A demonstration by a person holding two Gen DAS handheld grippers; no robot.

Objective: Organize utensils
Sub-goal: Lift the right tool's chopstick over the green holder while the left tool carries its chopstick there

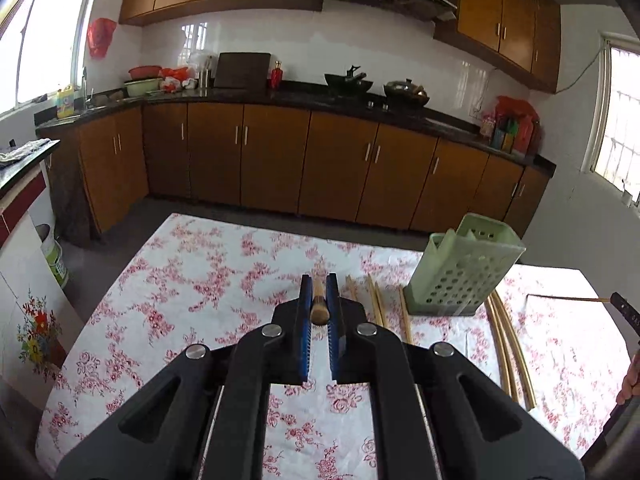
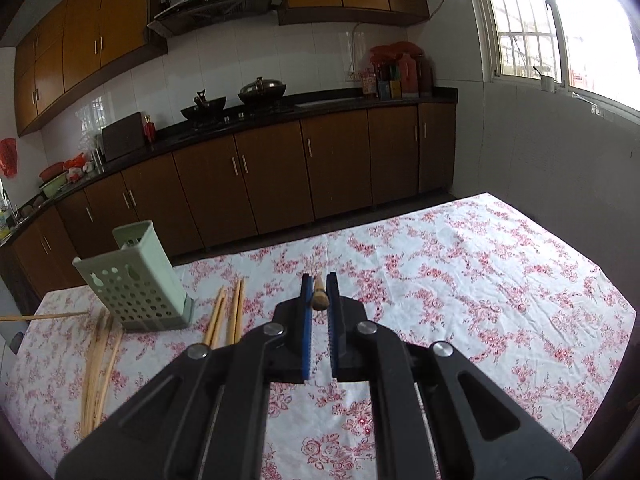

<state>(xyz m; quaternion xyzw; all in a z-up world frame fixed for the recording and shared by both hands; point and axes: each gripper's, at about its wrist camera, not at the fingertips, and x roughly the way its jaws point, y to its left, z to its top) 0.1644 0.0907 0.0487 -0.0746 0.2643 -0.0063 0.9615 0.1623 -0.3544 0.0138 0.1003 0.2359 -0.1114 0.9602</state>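
Utensil holder (image 1: 464, 268) on the table (image 1: 208, 264), loose chopsticks (image 1: 378, 304) on either side.

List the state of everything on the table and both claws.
Left claw: shut on a chopstick.
Right claw: shut on a chopstick.
Holder: upright on the table, tilted in view.
Loose chopsticks: lying flat beside the holder.

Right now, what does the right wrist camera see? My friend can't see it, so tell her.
The right gripper is shut on a chopstick above a flowery tablecloth. To the left stands a green holder, with more chopsticks lying loose on both sides of it. Kitchen cabinets line the far wall.
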